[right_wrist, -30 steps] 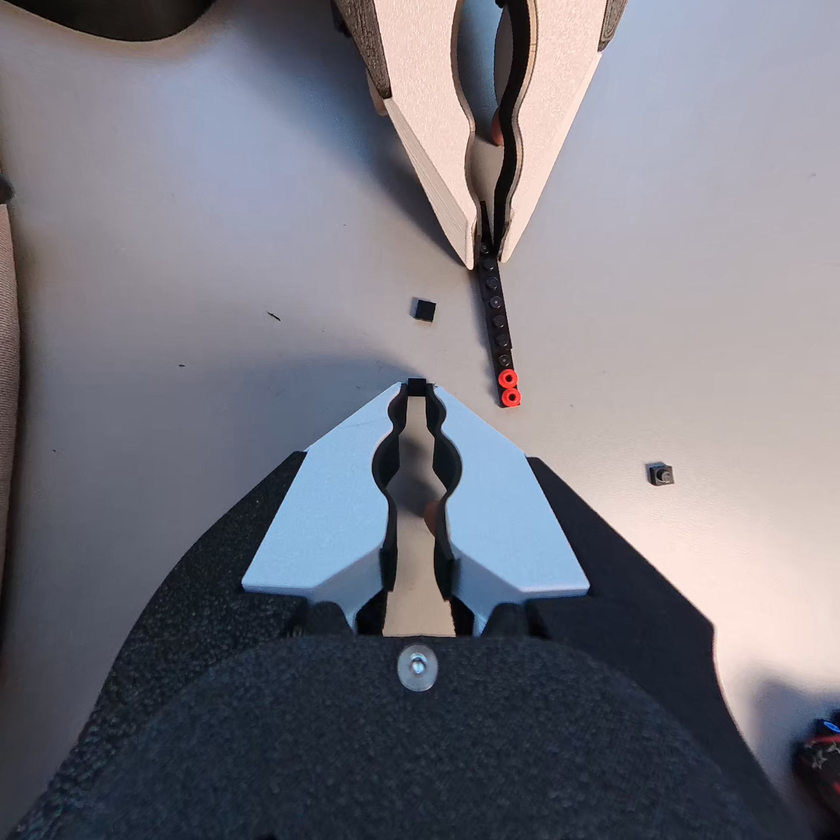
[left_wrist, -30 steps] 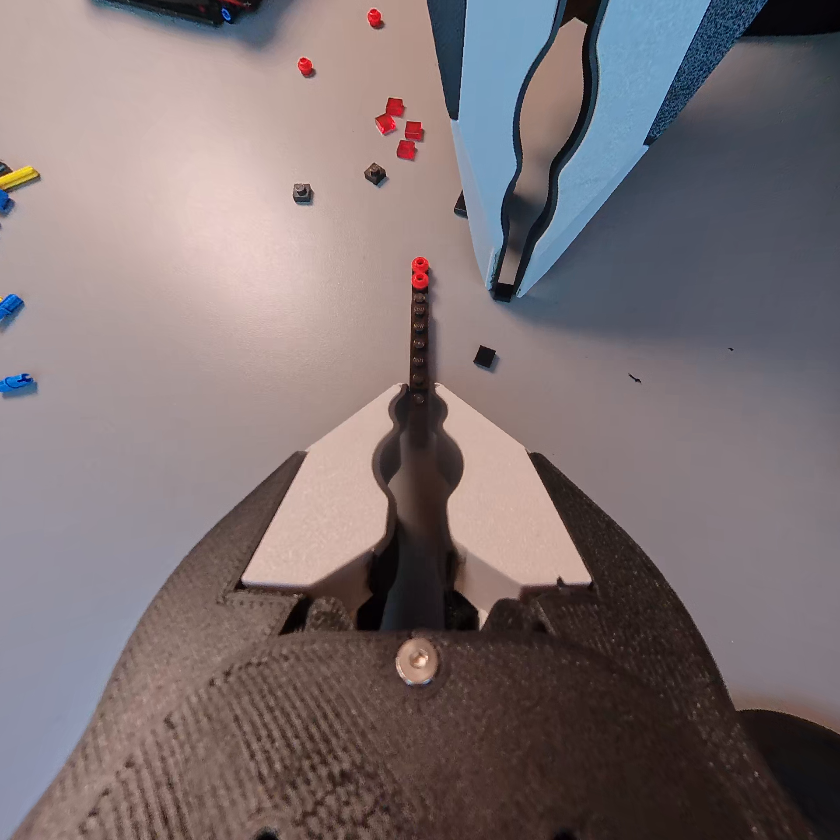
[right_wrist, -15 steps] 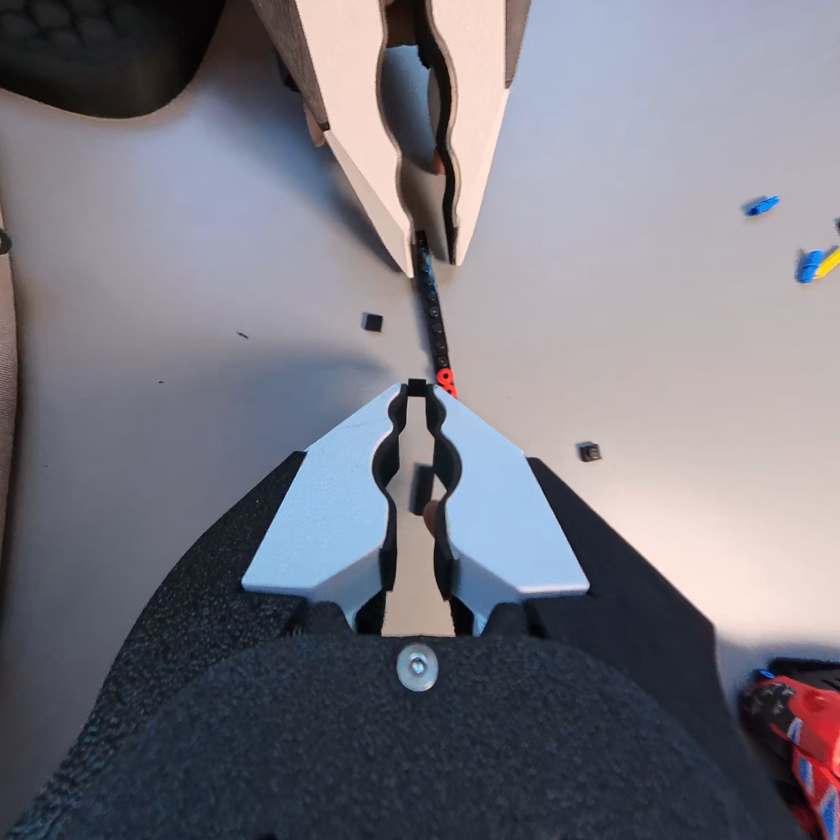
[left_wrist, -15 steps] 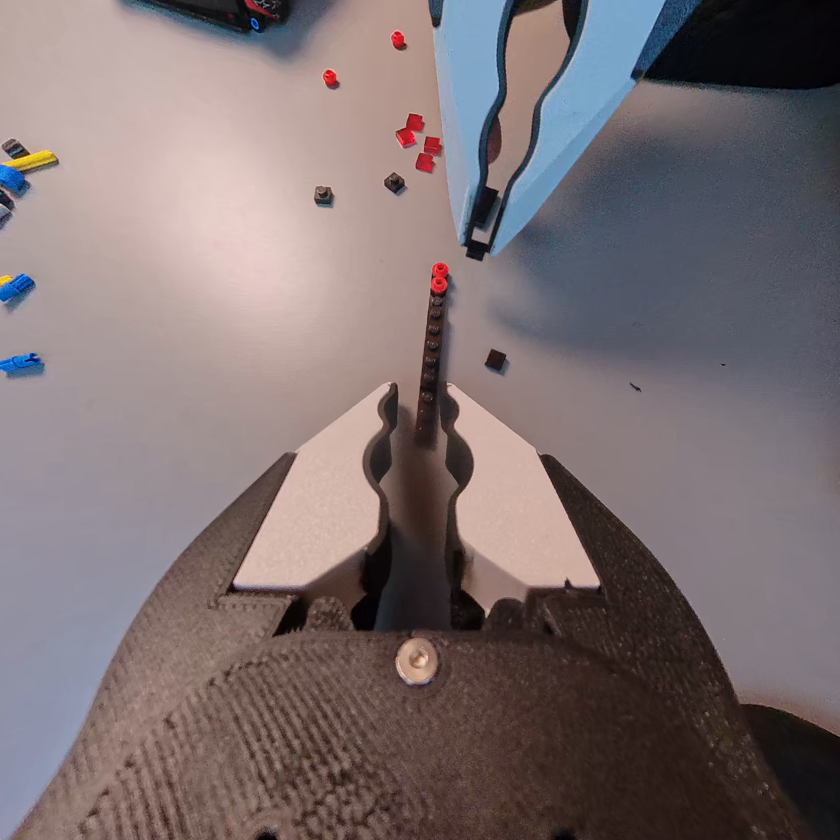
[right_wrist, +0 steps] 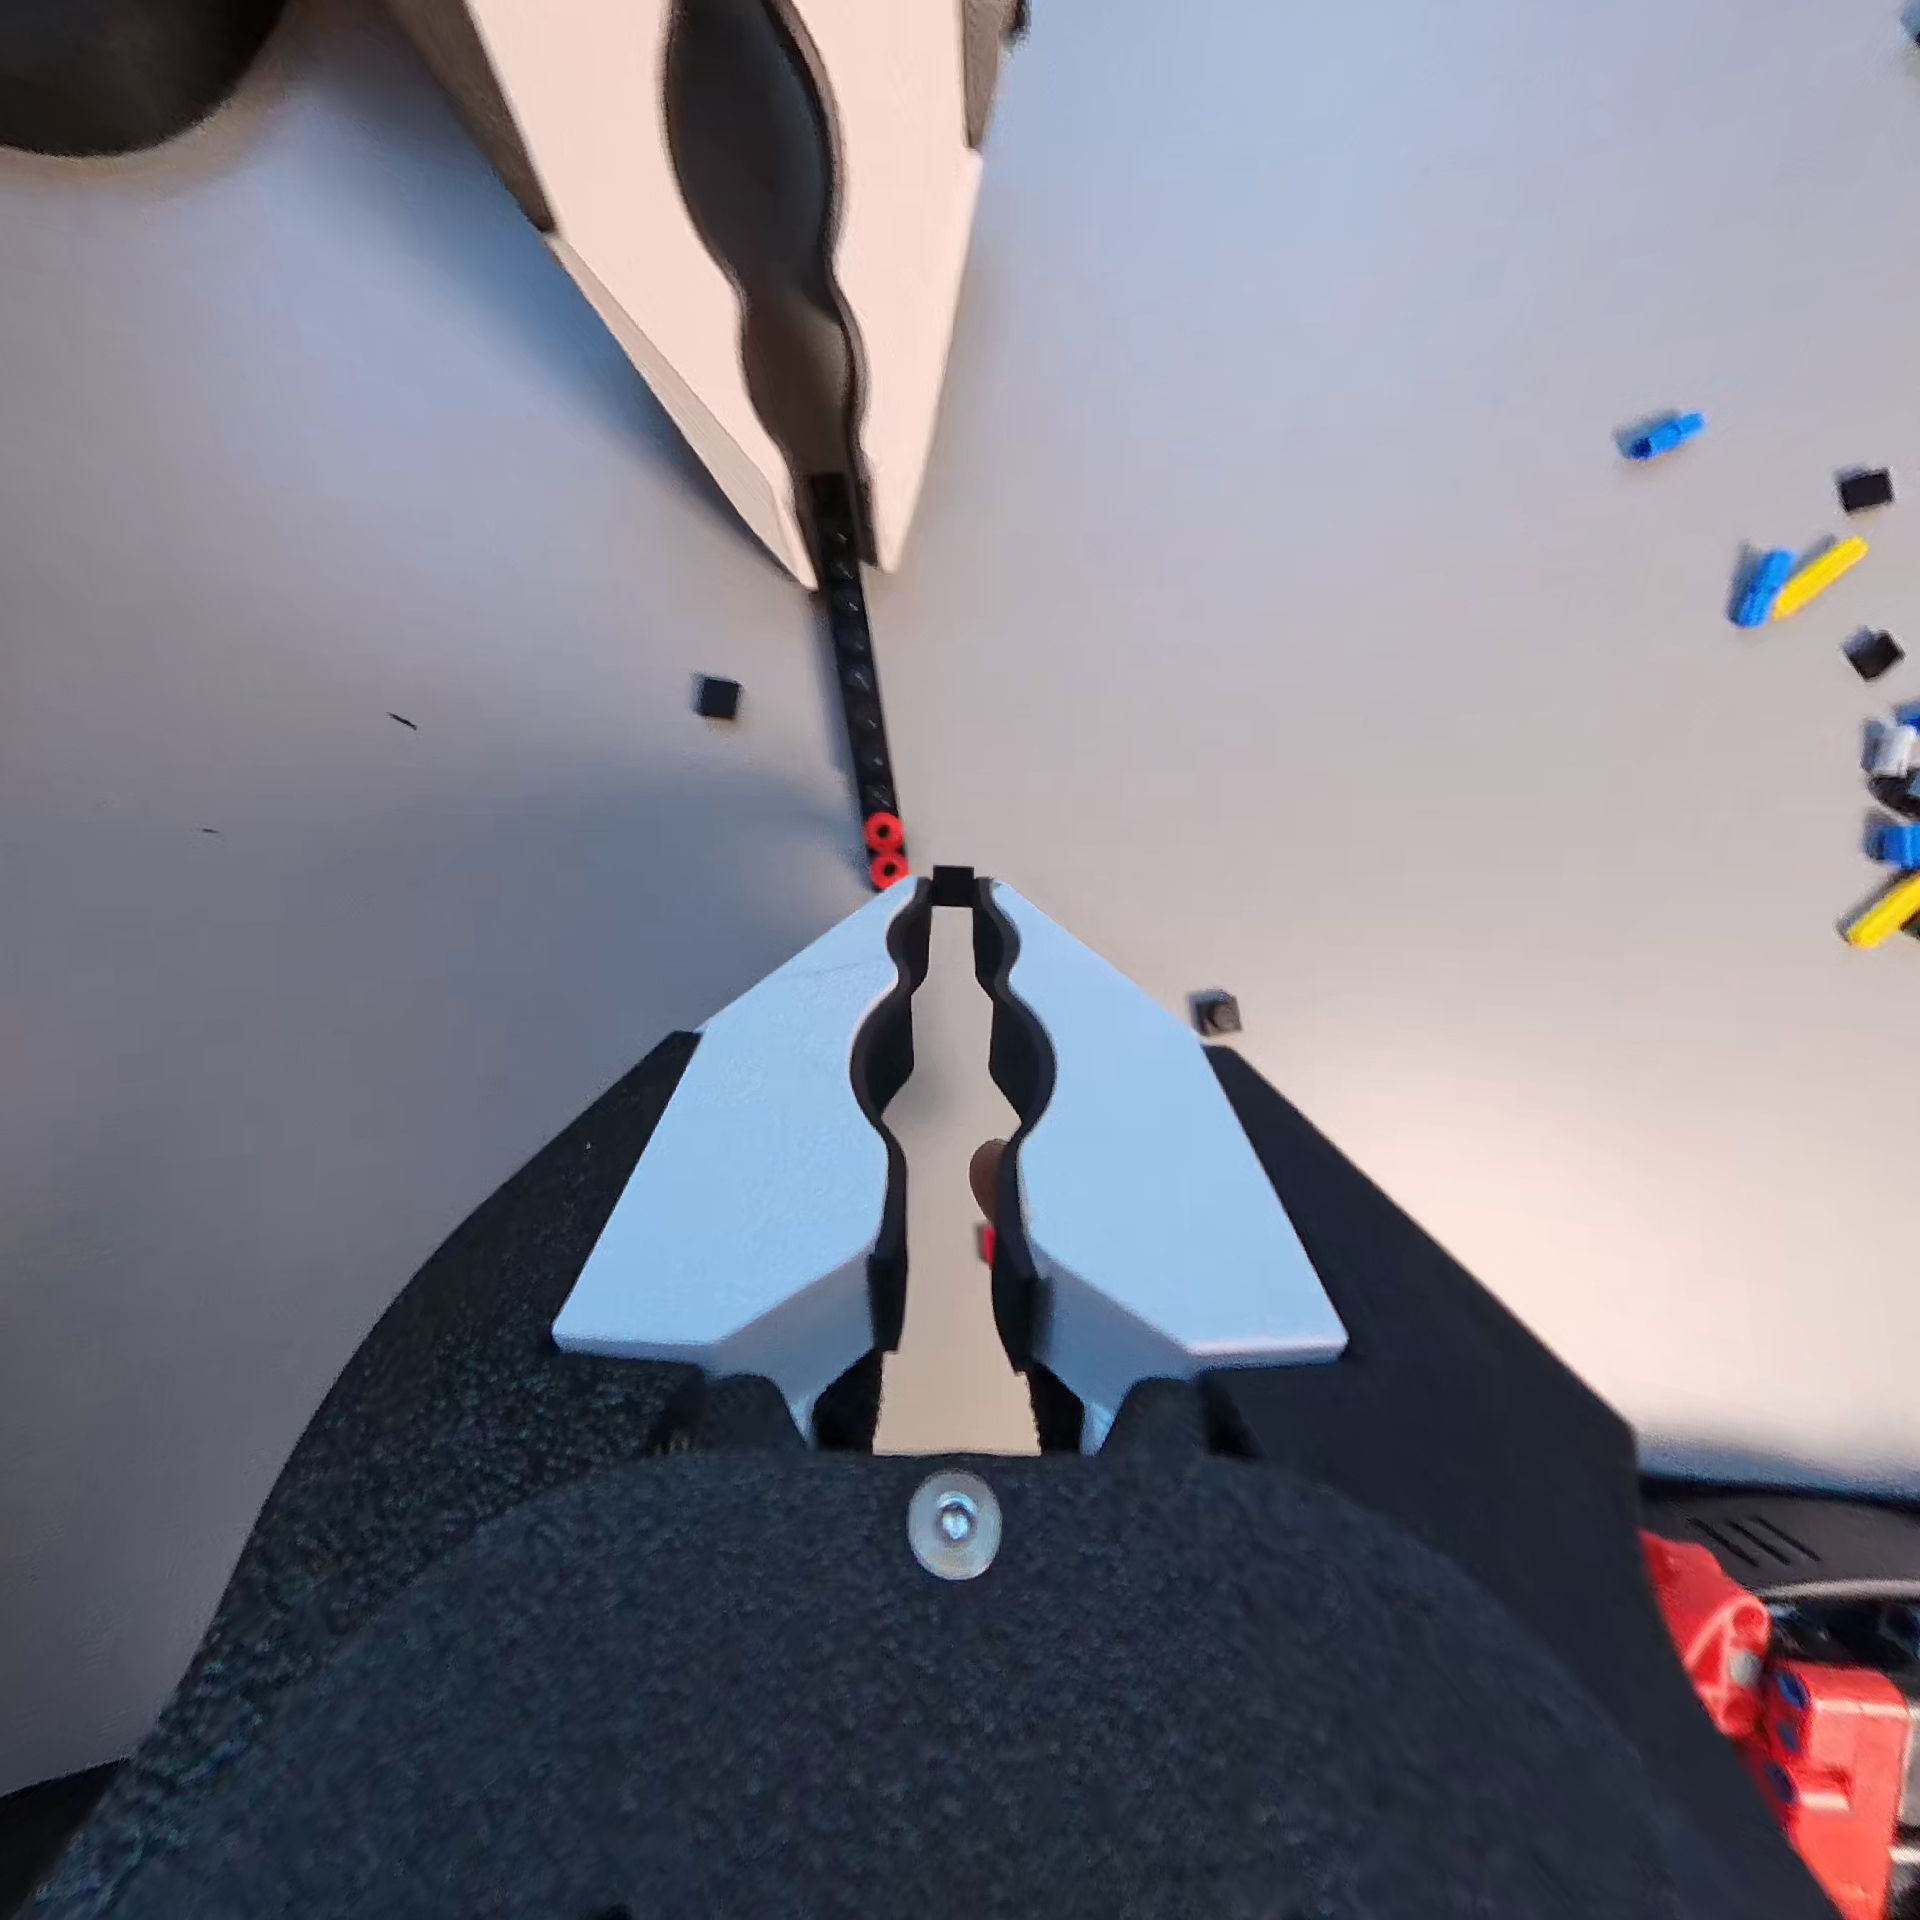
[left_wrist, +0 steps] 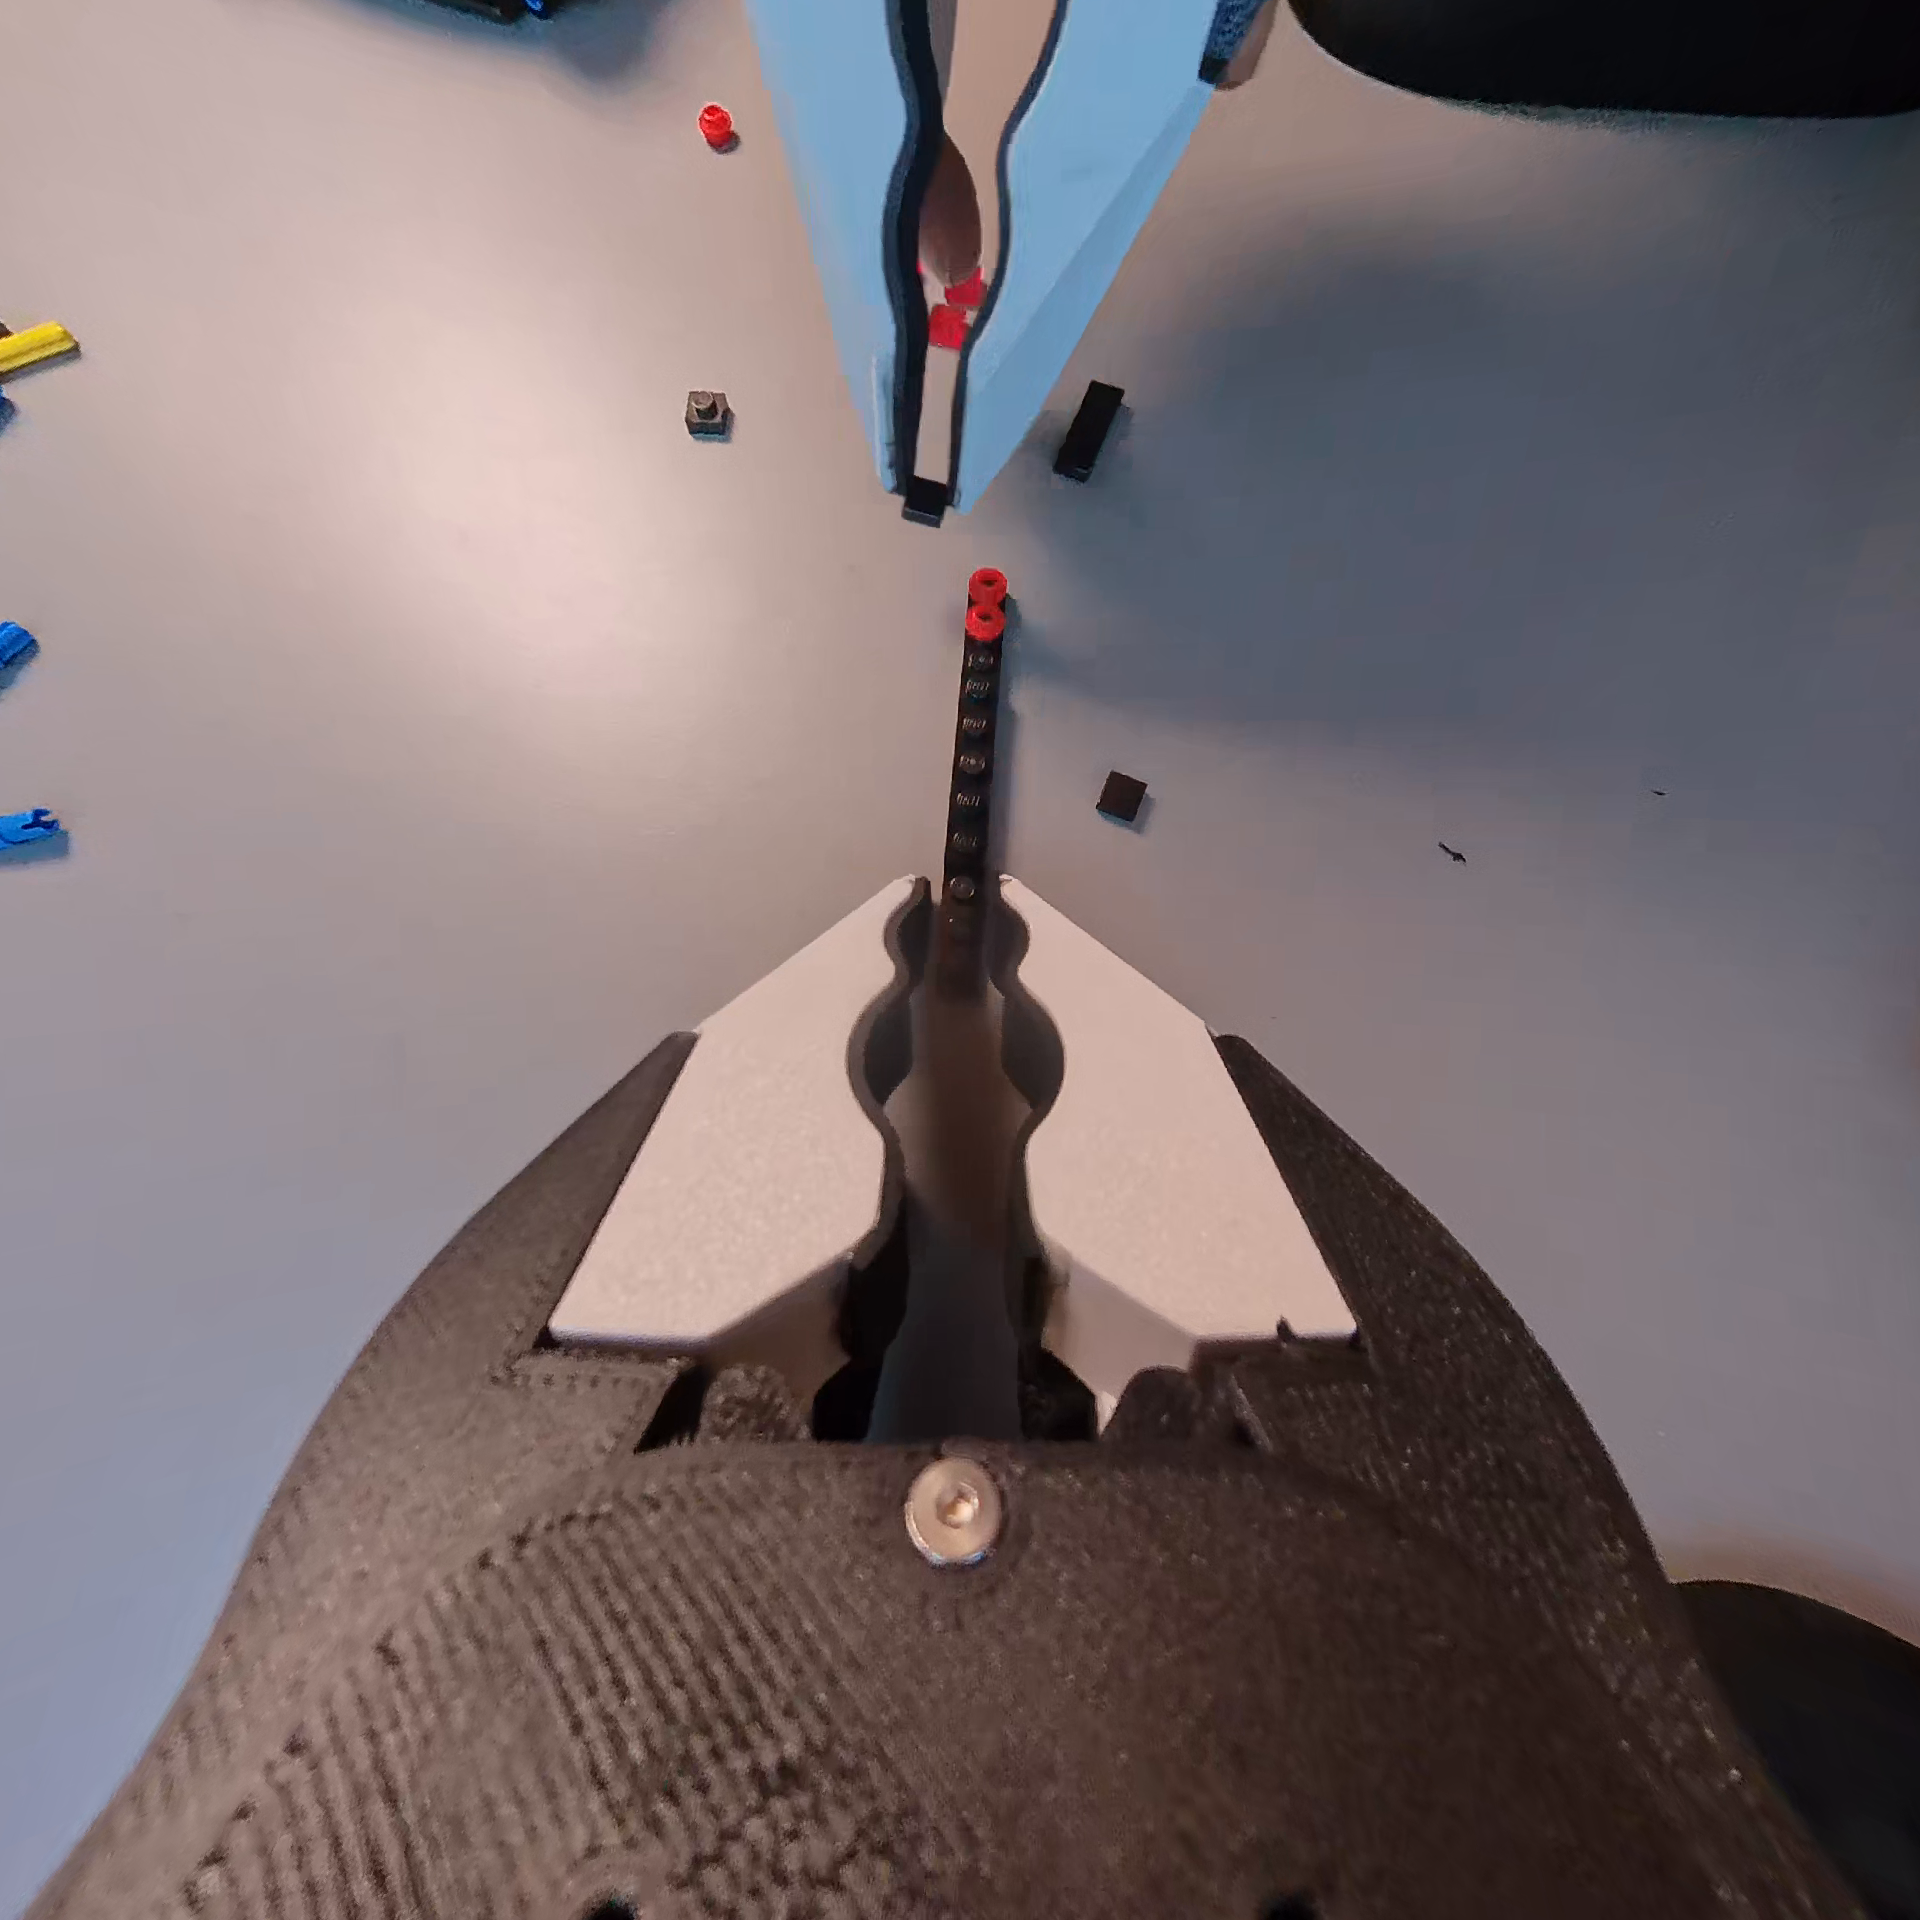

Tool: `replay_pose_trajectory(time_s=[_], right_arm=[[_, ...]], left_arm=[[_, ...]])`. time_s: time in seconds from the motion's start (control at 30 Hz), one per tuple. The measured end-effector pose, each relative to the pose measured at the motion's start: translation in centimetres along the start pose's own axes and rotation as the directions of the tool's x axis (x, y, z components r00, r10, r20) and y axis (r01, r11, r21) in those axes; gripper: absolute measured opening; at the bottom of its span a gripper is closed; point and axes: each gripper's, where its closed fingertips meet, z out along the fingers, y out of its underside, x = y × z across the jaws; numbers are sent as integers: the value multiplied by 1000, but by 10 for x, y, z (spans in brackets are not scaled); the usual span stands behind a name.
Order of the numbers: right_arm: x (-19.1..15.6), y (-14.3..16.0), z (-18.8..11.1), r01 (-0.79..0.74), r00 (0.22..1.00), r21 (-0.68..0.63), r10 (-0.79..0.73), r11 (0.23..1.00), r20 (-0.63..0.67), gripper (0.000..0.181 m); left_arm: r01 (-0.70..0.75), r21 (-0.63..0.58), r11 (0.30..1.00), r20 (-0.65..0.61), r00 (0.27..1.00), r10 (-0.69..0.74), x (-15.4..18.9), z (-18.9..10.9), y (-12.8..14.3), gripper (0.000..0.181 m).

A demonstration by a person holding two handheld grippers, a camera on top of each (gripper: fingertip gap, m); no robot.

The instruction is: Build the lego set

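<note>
Grey tabletop (left_wrist: 416, 935) seen from two handheld tongs that face each other across a long black studded strip (left_wrist: 971, 769). Left gripper (left_wrist: 961, 883), with pale grey fingers and a black woven body, has its tips on either side of the near end of the strip with a little space at each side — whether it clamps the strip cannot be told. The strip runs straight away from it along the table and carries two round red studs (left_wrist: 985, 603) at its far end. Just beyond those studs hangs the right gripper (left_wrist: 925, 488), light blue, pointing back toward the left one; it is closed on a tiny black square piece (right_wrist: 953, 886) held at the very tips. In the right wrist view that piece sits just beside the red studs (right_wrist: 885, 850), not touching them. Loose parts lie around: a small flat black tile (left_wrist: 1122, 797) right of the strip, a black one-stud piece (left_wrist: 708, 412), a black oblong brick (left_wrist: 1088, 429), a lone red stud (left_wrist: 715, 125), blue and yellow bits (right_wrist: 1792, 580) off to one side, and a partly built red and black model (right_wrist: 1808, 1704) at the right wrist view's lower right edge.
</note>
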Motion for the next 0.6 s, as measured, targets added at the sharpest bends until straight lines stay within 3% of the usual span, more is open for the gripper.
replay_pose_trajectory(time_s=[0.17,0.43,0.6], right_arm=[[15,23,6,-61,998,-60,61,996,-12,5],[13,18,10,-54,998,-34,53,998,-14,6],[25,21,-13,-78,995,31,79,997,-66,20]], left_arm=[[-4,-3,1000,2,1000,4,0,0,0,6],[-2,-2,1000,1,1000,2,1,0,0,6],[-1,0,1000,-2,1000,1,1,0,0,6]])
